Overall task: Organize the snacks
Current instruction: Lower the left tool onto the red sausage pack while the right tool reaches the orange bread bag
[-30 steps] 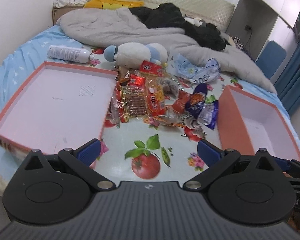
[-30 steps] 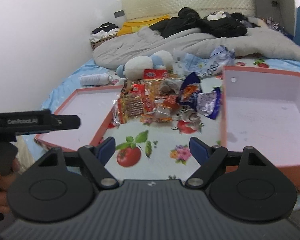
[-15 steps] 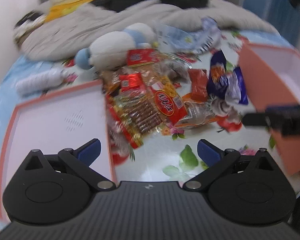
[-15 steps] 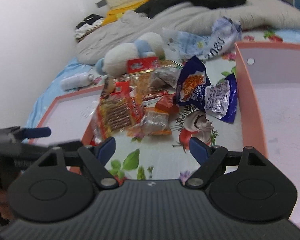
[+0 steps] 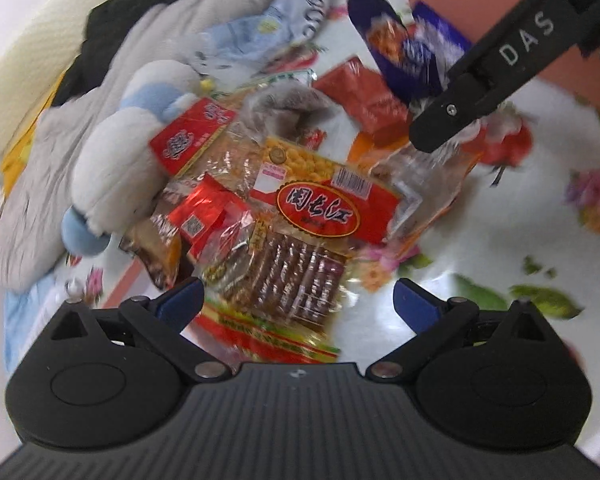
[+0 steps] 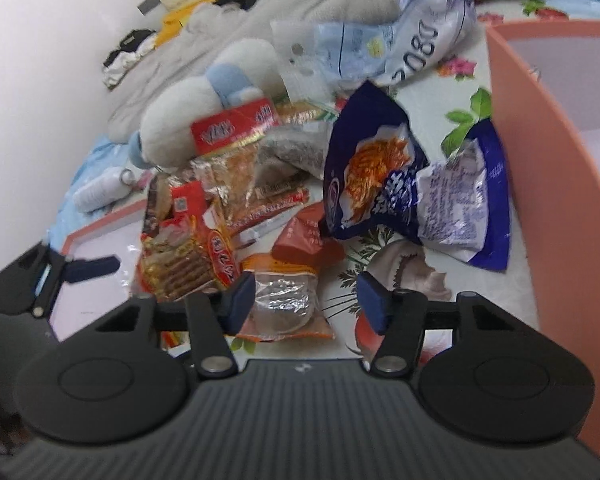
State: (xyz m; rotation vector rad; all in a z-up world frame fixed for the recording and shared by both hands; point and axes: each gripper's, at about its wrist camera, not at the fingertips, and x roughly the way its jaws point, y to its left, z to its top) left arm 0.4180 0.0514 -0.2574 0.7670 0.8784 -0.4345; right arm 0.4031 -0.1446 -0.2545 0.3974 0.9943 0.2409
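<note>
"DAS" is showing in white letters on the black gripper arm point(image 5: 512, 46) at the upper right of the left wrist view. "2080" is reading on the crumpled pale blue bag point(image 6: 400, 46) near the top of the right wrist view.

Motion blur smears the purple snack bag point(image 5: 396, 46) and the flowered sheet point(image 5: 540, 200) in the left wrist view. The big red cracker packet point(image 5: 300, 248) runs under the housing there. The pink box point(image 6: 556, 168) is cut by the right wrist view's right edge.

Home bedroom: bed point(image 6: 440, 264), rumpled duvet point(image 6: 300, 4)
</note>
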